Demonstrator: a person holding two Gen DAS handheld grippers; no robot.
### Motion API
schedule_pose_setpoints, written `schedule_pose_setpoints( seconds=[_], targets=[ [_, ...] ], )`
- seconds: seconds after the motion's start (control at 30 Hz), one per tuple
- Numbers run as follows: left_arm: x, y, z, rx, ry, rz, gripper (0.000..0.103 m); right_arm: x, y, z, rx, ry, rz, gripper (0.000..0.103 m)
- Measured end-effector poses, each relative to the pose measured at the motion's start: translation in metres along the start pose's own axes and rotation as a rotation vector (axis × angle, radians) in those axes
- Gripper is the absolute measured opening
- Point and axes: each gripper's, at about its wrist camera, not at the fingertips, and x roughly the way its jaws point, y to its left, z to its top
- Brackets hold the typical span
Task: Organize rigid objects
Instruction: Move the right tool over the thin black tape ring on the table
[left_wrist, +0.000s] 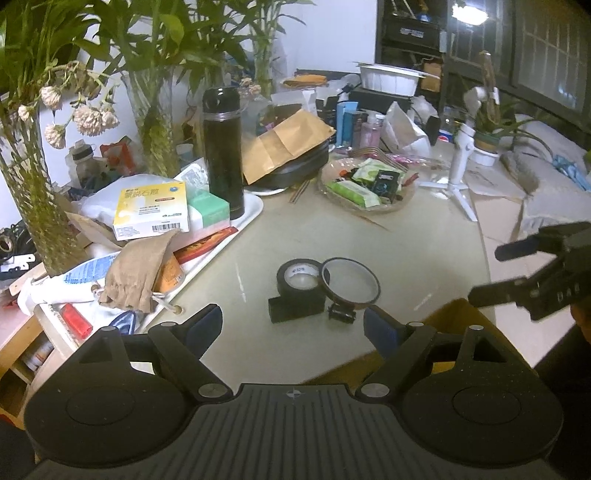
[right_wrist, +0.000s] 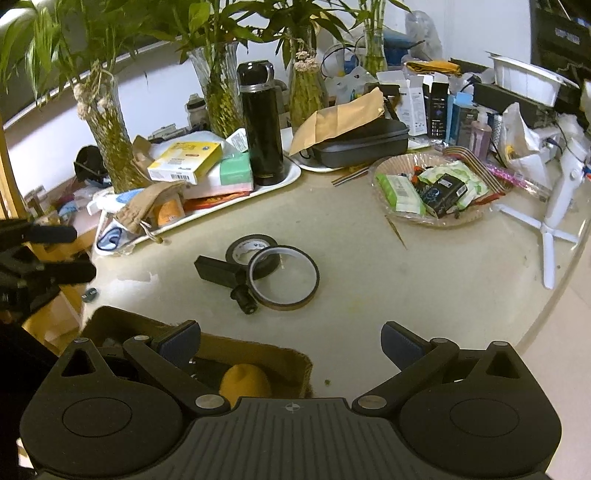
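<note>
On the pale round table (left_wrist: 424, 258) lies a small heap: a black tape roll (left_wrist: 291, 291), a thin brown tape ring (left_wrist: 352, 303) leaning on it, a black block (left_wrist: 295, 310) and a small black part (left_wrist: 341, 314). My left gripper (left_wrist: 291, 325) hovers just short of the heap, open and empty. My right gripper (left_wrist: 487, 273) hangs open at the right. In the right wrist view the right gripper (right_wrist: 288, 336) is open and empty over an open cardboard box (right_wrist: 258, 349), short of the roll (right_wrist: 240, 242), ring (right_wrist: 284, 304), block (right_wrist: 216, 271) and part (right_wrist: 243, 297). The left gripper (right_wrist: 83, 254) shows at the left edge.
A white tray (left_wrist: 255, 210) at the left holds a black flask (left_wrist: 223, 147), boxes and a cloth pouch (left_wrist: 136, 273). Behind stand glass vases with plants (left_wrist: 155, 122), a glass dish of packets (left_wrist: 369, 184) and a white tripod (left_wrist: 460, 162). A yellow thing (right_wrist: 245, 380) lies in the box.
</note>
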Motion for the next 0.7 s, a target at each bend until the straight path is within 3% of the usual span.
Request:
schedule_pose_setpoints(
  seconds=[0.43, 0.7],
  targets=[
    [0.029, 0.023, 0.004, -0.087, -0.012, 0.016, 0.084, 0.034, -0.011, 0.017, -0.014, 0.032, 0.025, 0.103],
    [0.034, 0.035, 0.004, -0.083, -0.054, 0.102, 0.084, 0.063, -0.015, 0.030, -0.046, 0.064, 0.051, 0.103]
  ],
)
